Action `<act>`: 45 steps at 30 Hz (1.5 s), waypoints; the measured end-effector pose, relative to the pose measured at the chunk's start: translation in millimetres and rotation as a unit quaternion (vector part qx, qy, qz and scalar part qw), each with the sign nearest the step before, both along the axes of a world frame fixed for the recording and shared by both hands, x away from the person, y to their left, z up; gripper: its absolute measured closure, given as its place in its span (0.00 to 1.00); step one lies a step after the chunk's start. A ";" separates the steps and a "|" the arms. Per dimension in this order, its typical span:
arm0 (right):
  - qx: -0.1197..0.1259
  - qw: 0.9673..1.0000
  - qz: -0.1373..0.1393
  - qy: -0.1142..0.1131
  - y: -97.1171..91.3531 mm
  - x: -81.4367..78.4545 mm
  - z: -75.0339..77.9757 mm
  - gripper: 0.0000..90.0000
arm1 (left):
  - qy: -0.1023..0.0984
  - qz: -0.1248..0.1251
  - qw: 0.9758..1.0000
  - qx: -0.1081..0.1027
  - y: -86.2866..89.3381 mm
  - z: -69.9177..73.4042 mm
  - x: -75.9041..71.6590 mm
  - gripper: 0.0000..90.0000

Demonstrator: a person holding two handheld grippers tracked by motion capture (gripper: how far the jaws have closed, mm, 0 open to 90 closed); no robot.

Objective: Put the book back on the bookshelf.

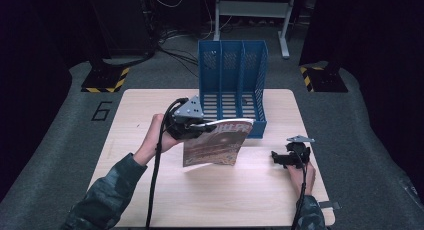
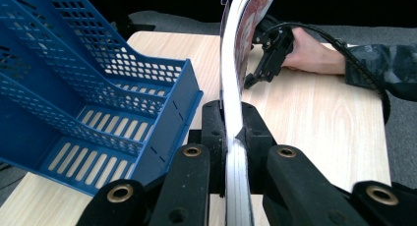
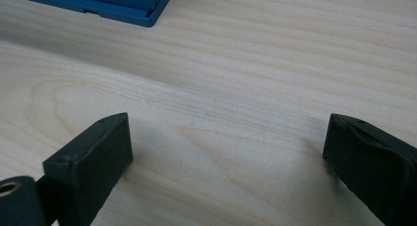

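Note:
A magazine (image 1: 216,144) with a reddish cover hangs above the table, just in front of the blue file rack (image 1: 231,87). My left gripper (image 1: 196,124) is shut on the magazine's upper left edge; in the left gripper view the white page edges (image 2: 232,118) run straight up between the two black jaws. My right gripper (image 1: 279,156) rests low over the wooden table (image 1: 230,200) at the right, apart from the magazine. Its jaws stand wide open over bare wood (image 3: 231,132), with nothing between them.
The blue rack (image 2: 93,108) has three slots and stands at the table's far middle, its front lip close to the magazine. Dark grey floor surrounds the table, with black stands on yellow-striped bases (image 1: 105,80) and a metal frame (image 1: 252,10) behind.

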State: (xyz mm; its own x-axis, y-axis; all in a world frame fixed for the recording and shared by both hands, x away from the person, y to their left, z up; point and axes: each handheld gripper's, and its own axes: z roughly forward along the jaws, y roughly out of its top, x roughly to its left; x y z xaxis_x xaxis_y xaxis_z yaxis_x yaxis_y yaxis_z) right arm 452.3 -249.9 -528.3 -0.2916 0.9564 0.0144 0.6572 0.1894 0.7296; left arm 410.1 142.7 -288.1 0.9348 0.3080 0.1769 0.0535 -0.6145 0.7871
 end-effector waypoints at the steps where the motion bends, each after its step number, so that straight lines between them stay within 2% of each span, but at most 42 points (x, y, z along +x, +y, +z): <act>1: 0.000 1.000 0.000 0.000 0.0 0.0 0.0 0.05 | 0.001 -0.003 1.000 -0.002 0.3 1.3 0.2 0.93; 13: -0.001 1.000 0.004 -0.001 -0.2 0.3 0.0 0.05 | 0.001 0.001 1.000 -0.007 7.1 13.3 -1.4 0.93; 19: -0.001 1.000 0.005 -0.002 -0.1 0.3 0.0 0.05 | 0.012 0.006 1.000 -0.012 11.9 15.7 1.2 0.93; 26: -0.001 1.000 0.005 -0.002 0.0 0.3 0.0 0.05 | 0.009 0.010 1.000 -0.014 14.8 17.5 2.2 0.93; 38: -0.001 1.000 0.003 -0.002 0.2 0.6 0.0 0.05 | 0.007 0.021 1.000 -0.015 26.3 30.2 3.4 0.93; 45: -0.001 1.000 0.003 -0.001 0.3 0.6 0.1 0.05 | 0.006 0.034 0.999 -0.025 32.9 37.9 4.9 0.93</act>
State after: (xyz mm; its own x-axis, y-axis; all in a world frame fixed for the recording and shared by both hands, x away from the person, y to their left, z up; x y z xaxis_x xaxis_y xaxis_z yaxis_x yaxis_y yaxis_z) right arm 452.8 -249.7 -528.2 -0.2974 0.9547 0.0114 0.6546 0.1953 0.7303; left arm 415.0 175.7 -250.2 0.9133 0.3789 0.1495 0.1027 -0.5695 0.8155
